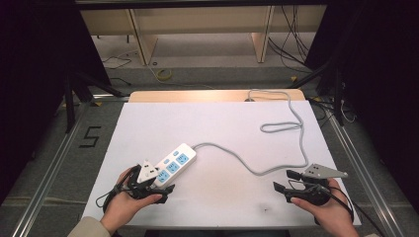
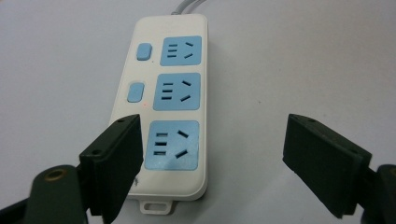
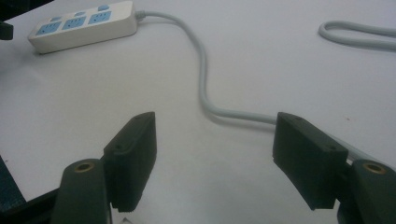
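Left hand-held gripper (image 1: 157,183) sits at the near left of the desk (image 1: 222,123), held in the person's left hand (image 1: 129,202), with its jaws spread wide apart and nothing between them touching either pad. In the left gripper view the same hand-held gripper (image 2: 212,163) points straight along a white power strip (image 2: 163,100), whose near end lies between the open jaws; the left jaw overlaps the strip's near left corner in that view, though I cannot tell whether it touches. Three blue sockets run up the strip away from the jaws, with two small blue buttons beside the farther two. A small mounting tab sticks out of the strip's near end.

From the strip's far end a grey cord (image 1: 237,158) runs across the desk toward the right, curves up along the right side, folds into a loop, and goes off the far edge.

Right hand-held gripper (image 1: 285,180) rests at the near right of the desk in the right hand (image 1: 328,210), well apart from the strip, jaws likewise open and empty. In the right gripper view the cord (image 3: 205,84) passes just ahead of its open jaws, and the power strip (image 3: 84,25) lies far off to the upper left.

No containers are on the desk.
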The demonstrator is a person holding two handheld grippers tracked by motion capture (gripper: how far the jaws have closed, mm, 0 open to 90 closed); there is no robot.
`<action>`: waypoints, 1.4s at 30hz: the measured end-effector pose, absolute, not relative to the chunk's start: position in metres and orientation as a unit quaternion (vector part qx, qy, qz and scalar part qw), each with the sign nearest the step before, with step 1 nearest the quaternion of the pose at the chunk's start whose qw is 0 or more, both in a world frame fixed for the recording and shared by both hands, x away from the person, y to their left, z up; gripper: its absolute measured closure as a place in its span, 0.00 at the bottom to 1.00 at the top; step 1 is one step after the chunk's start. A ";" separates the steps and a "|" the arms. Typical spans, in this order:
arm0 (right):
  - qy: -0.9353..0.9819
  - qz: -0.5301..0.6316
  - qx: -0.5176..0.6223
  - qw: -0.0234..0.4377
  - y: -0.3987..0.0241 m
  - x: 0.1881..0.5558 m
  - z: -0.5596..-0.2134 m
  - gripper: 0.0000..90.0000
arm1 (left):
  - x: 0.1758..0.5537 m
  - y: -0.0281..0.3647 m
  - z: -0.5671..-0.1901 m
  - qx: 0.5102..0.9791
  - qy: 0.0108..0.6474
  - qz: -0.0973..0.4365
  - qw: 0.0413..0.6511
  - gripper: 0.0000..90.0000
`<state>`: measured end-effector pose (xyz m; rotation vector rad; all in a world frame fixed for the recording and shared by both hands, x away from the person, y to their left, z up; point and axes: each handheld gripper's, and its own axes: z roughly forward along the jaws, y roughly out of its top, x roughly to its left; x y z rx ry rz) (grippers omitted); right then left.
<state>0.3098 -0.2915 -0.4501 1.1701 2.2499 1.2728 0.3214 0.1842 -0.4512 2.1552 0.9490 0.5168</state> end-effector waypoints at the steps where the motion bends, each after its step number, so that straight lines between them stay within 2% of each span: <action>1: 0.784 0.443 0.408 0.151 -0.292 0.310 -0.451 0.34 | 0.322 0.184 -0.451 0.833 0.368 0.201 0.360 0.24; 5: 0.783 0.442 0.410 0.153 -0.293 0.310 -0.450 0.34 | 0.321 0.185 -0.449 0.827 0.373 0.199 0.371 0.35; 9: 0.784 0.441 0.409 0.152 -0.292 0.310 -0.450 0.34 | 0.321 0.188 -0.446 0.828 0.374 0.207 0.364 0.57; 10: 0.784 0.441 0.409 0.152 -0.292 0.310 -0.450 0.34 | 0.321 0.188 -0.445 0.826 0.374 0.209 0.367 0.57; 11: 0.784 0.441 0.409 0.152 -0.291 0.310 -0.450 0.34 | 0.321 0.189 -0.444 0.826 0.375 0.208 0.366 0.71; 14: 0.784 0.441 0.411 0.151 -0.291 0.310 -0.450 0.34 | 0.322 0.191 -0.441 0.825 0.377 0.213 0.362 0.92; 15: 0.784 0.441 0.411 0.151 -0.291 0.310 -0.450 0.34 | 0.322 0.191 -0.440 0.824 0.378 0.213 0.363 0.92; 17: 0.784 0.441 0.410 0.151 -0.291 0.311 -0.451 0.34 | 0.322 0.191 -0.438 0.821 0.384 0.214 0.365 0.99; 42: 0.786 0.439 0.410 0.150 -0.290 0.311 -0.451 0.34 | 0.342 0.179 -0.435 0.822 0.400 0.202 0.352 1.00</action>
